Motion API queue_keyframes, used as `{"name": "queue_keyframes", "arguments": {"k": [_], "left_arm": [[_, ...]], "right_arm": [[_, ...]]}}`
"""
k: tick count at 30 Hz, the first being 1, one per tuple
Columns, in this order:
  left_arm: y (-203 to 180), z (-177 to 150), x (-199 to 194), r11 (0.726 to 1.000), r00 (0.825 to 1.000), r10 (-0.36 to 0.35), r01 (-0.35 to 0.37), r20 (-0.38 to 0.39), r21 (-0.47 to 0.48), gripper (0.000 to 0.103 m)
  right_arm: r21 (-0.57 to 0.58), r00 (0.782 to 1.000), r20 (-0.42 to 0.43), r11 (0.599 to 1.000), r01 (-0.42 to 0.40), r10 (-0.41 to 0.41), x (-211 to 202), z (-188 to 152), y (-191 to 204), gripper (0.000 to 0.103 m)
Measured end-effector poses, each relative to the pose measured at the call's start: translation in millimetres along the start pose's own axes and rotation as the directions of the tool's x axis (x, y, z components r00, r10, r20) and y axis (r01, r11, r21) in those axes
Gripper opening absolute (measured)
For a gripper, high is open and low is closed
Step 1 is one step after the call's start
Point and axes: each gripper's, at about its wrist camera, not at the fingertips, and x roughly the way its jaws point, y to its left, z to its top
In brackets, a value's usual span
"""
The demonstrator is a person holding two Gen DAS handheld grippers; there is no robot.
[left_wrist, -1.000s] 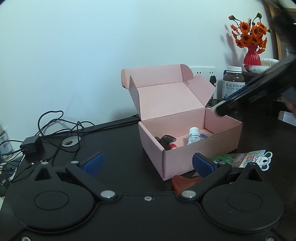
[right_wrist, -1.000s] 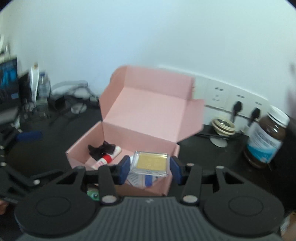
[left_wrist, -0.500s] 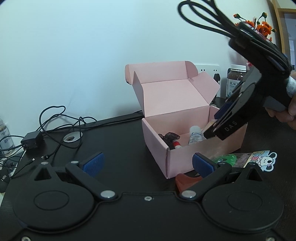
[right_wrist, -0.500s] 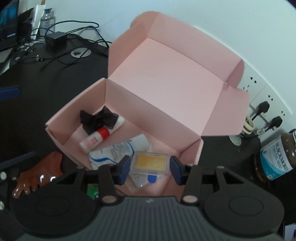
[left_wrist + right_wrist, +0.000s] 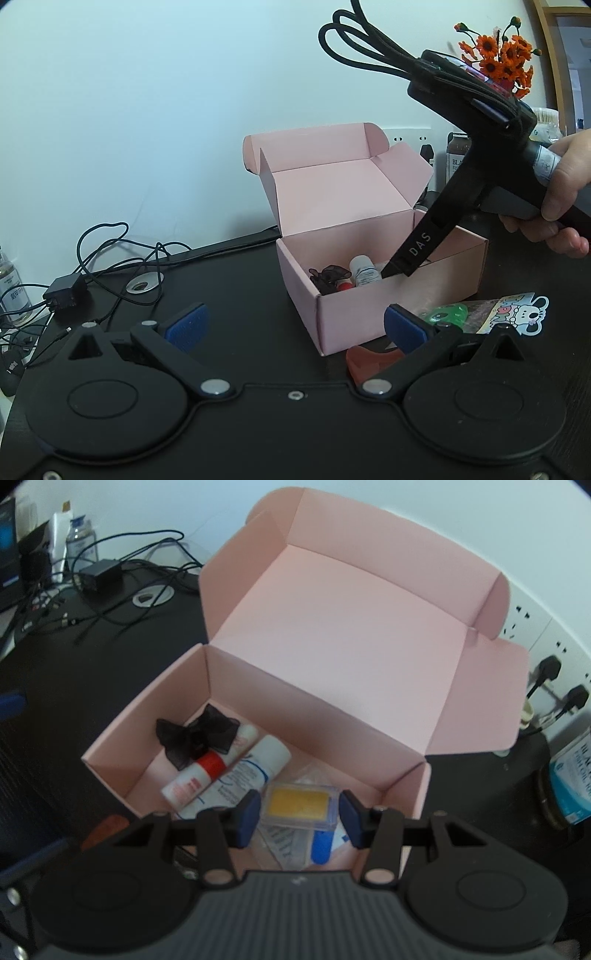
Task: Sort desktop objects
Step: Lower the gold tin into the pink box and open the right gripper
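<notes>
An open pink cardboard box (image 5: 369,317) stands on the black desk, its lid (image 5: 351,627) folded back. Inside lie a black bow (image 5: 195,734), a white tube with a red band (image 5: 199,775) and a white tube with blue print (image 5: 243,771). My right gripper (image 5: 299,812) is shut on a clear flat case with a gold insert (image 5: 299,805), low inside the box's right end above some plastic packets. In the left wrist view the right gripper's finger (image 5: 413,251) dips into the box, held by a hand (image 5: 554,199). My left gripper (image 5: 295,326) stands open before the box, holding nothing.
A brown comb (image 5: 369,363), a green piece (image 5: 447,315) and a cartoon sticker pack (image 5: 517,310) lie in front of the box. Tangled cables and a black adapter (image 5: 64,291) sit at the left. A supplement jar (image 5: 569,775), wall plugs (image 5: 546,664) and orange flowers (image 5: 506,55) stand at the right.
The right gripper has come down and tipped forward into the pink box, carrying the clear case with it. The left gripper has stayed where it was.
</notes>
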Motion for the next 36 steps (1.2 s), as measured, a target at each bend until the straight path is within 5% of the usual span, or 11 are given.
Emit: {"name": "queue_keyframes", "arguments": {"k": [12, 27, 36], "left_arm": [[1, 1, 2, 1.0, 1.0, -0.006, 0.006, -0.01, -0.005, 0.103], [0, 1, 4, 1.0, 1.0, -0.014, 0.014, -0.015, -0.006, 0.103], [0, 0, 4, 1.0, 1.0, -0.015, 0.015, -0.015, -0.005, 0.103]], "right_arm": [[0.119, 0.999, 0.043, 0.993, 0.024, -0.029, -3, 9, -17, 0.046], [0.11, 0.997, 0.002, 0.991, 0.08, -0.08, 25, 8, -15, 0.046], [0.058, 0.994, 0.084, 0.996, 0.065, -0.069, 4, 1, -17, 0.089]]}}
